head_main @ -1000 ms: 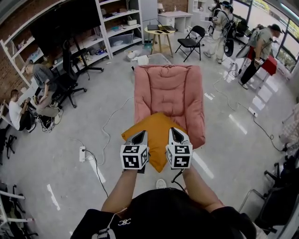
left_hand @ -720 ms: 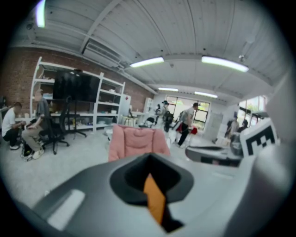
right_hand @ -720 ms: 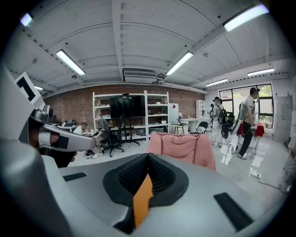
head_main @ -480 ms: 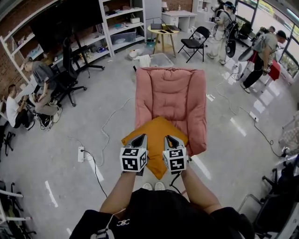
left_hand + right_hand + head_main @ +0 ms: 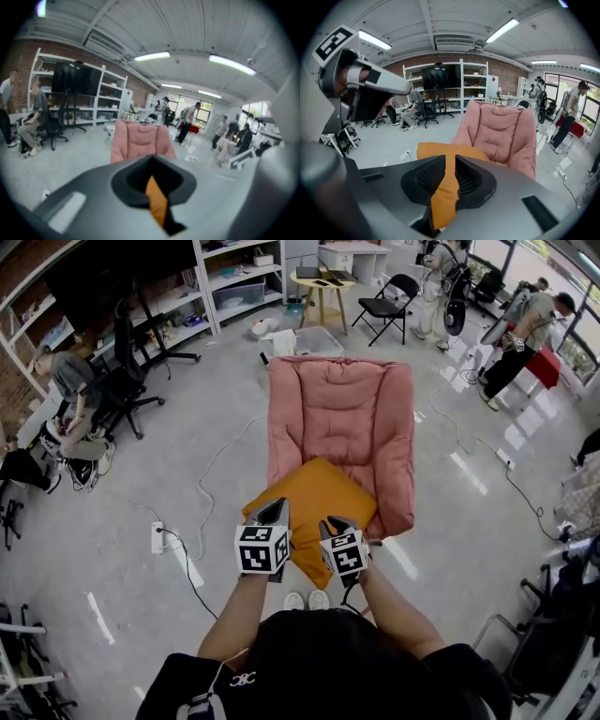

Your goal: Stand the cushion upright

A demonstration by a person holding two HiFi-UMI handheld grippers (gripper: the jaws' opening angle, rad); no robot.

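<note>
An orange cushion [image 5: 314, 498] lies tilted on the front of a pink padded lounge chair [image 5: 342, 413], its near corner hanging over the seat's edge. My left gripper [image 5: 274, 512] is shut on the cushion's near left edge; a strip of orange cloth [image 5: 156, 199] shows between its jaws. My right gripper [image 5: 335, 524] holds the near right edge. Its jaws are opening, with the orange cloth [image 5: 440, 152] still filling the narrow gap between the pads. The pink chair [image 5: 501, 129] stands just behind the cushion.
A power strip [image 5: 157, 538] and its cable lie on the grey floor at left. Office chairs with seated people [image 5: 70, 381] and shelves stand at the far left. A black folding chair [image 5: 389, 301], a round table and standing people are at the back right.
Both grippers have come lower and nearer to me with the cushion's edge. The right one sank more and tipped downward.
</note>
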